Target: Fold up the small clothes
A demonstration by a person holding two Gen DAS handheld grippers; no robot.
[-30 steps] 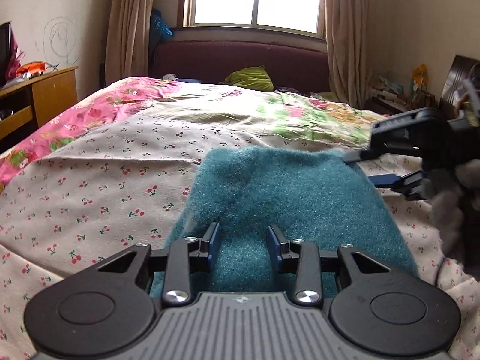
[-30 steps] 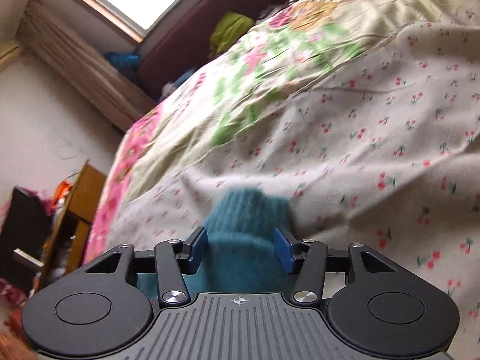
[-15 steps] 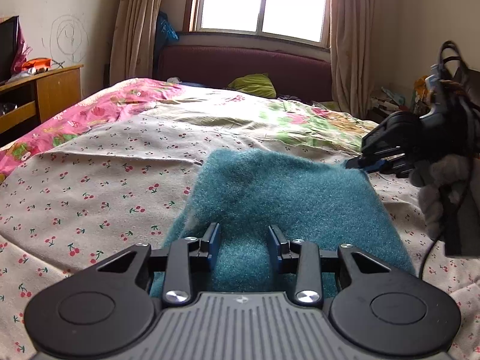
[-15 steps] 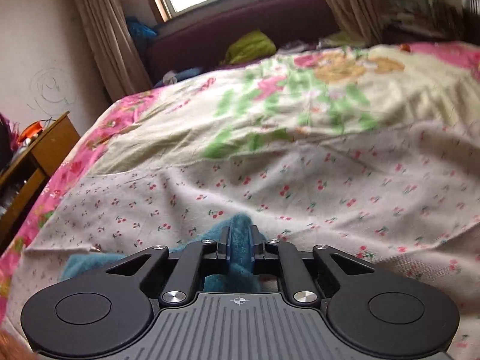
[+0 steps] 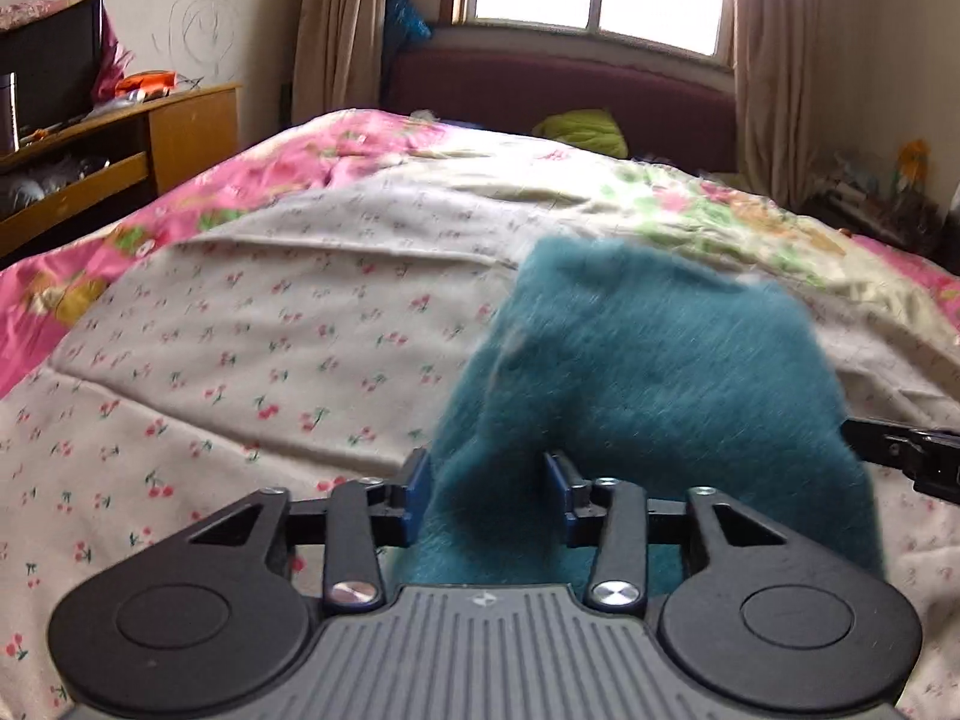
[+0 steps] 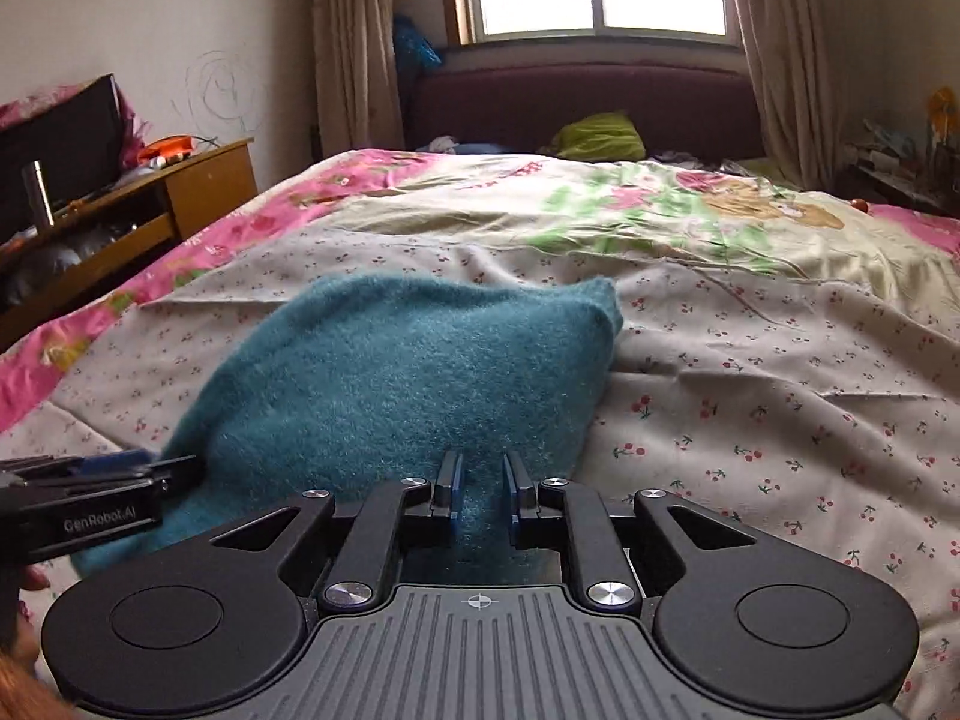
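A fuzzy teal garment [image 5: 648,360] lies on the bed, its near edge raised; it also shows in the right wrist view [image 6: 396,384]. My left gripper [image 5: 489,489] has its jaws apart with a fold of the teal cloth bulging between them. My right gripper [image 6: 483,480] has its jaws closer together, pinching the garment's near edge. The right gripper's tip shows at the left view's right edge [image 5: 906,456]. The left gripper shows at the right view's left edge [image 6: 90,492].
The bed is covered by a cherry-print sheet [image 5: 252,360] and a pink floral quilt [image 6: 540,204]. A wooden desk [image 5: 120,144] stands to the left. A maroon sofa [image 6: 588,102] with a green cushion sits under the window. Clutter lines the right wall.
Both grippers have pulled back toward me and lifted the garment's near edge. The right gripper has swung round beside the left. Its jaws stand slightly wider than half a second ago.
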